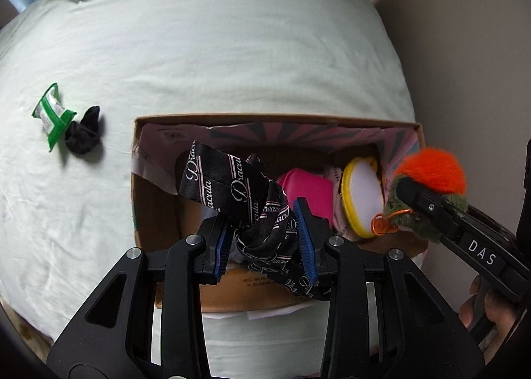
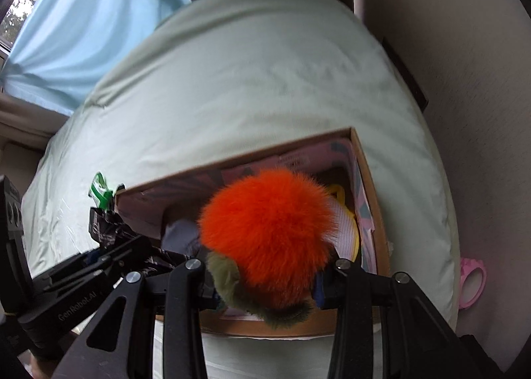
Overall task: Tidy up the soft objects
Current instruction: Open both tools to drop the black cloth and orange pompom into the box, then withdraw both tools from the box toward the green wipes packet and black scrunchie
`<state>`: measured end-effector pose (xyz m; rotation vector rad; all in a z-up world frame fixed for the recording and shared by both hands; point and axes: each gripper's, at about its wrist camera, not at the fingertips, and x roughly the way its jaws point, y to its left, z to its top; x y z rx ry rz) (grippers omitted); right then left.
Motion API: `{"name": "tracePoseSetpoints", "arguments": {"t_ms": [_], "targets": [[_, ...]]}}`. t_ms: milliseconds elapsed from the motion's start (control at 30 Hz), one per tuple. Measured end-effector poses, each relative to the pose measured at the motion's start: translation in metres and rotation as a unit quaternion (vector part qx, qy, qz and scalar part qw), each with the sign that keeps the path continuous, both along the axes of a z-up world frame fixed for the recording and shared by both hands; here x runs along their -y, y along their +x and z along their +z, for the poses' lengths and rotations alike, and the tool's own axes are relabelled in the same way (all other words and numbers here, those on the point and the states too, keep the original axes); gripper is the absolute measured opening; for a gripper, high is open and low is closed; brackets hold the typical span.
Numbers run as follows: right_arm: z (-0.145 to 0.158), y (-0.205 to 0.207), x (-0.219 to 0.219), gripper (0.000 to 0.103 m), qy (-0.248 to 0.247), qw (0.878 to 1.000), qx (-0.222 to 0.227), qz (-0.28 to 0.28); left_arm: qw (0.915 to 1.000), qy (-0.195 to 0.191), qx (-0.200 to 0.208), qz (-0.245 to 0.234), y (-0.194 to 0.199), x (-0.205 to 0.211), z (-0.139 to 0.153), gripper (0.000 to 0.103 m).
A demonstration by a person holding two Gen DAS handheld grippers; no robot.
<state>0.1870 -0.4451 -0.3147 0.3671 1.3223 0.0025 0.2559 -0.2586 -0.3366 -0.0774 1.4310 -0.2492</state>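
Note:
An open cardboard box [image 1: 275, 118] [image 2: 368, 159] sits on a pale green bed. My left gripper [image 1: 265, 239] is shut on a black "Dracula" printed strap [image 1: 232, 186] and holds it over the box's near left part. My right gripper [image 2: 265, 286] is shut on an orange and olive furry pompom toy [image 2: 265, 229], also in the left wrist view [image 1: 431, 169], over the box's right side. Inside the box lie a pink soft item [image 1: 308, 189] and a yellow-rimmed white round item [image 1: 361, 199]. A black sock [image 1: 83, 136] lies on the bed left of the box.
A green and white packet [image 1: 51, 115] [image 2: 99, 193] lies beside the sock. A pink tape ring [image 2: 473, 282] lies off the bed's right edge. A beige wall stands to the right, blue curtain [image 2: 83, 30] at the far left.

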Motion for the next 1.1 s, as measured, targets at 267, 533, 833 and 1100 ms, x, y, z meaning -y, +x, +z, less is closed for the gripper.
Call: {"name": "tracePoseSetpoints", "arguments": {"t_ms": [267,533,833,1100], "targets": [[-0.015,0.001,0.006,0.059,0.022,0.999,-0.034,-0.024,0.9986,0.04,-0.009,-0.033,-0.008,0.011,0.0,0.102],[-0.009,0.0,0.011,0.103,-0.005,0.999,-0.047,-0.027,0.9962,0.051,-0.008,-0.07,-0.02,0.015,0.01,0.103],[0.008,-0.01,0.004,0.103,-0.023,0.999,-0.035,-0.005,0.9959,0.052,-0.002,-0.073,-0.03,0.007,0.033,0.103],[0.058,-0.023,-0.026,0.103,-0.042,0.999,0.009,0.024,0.9971,0.03,0.038,-0.06,-0.043,-0.025,0.08,0.103]]}}
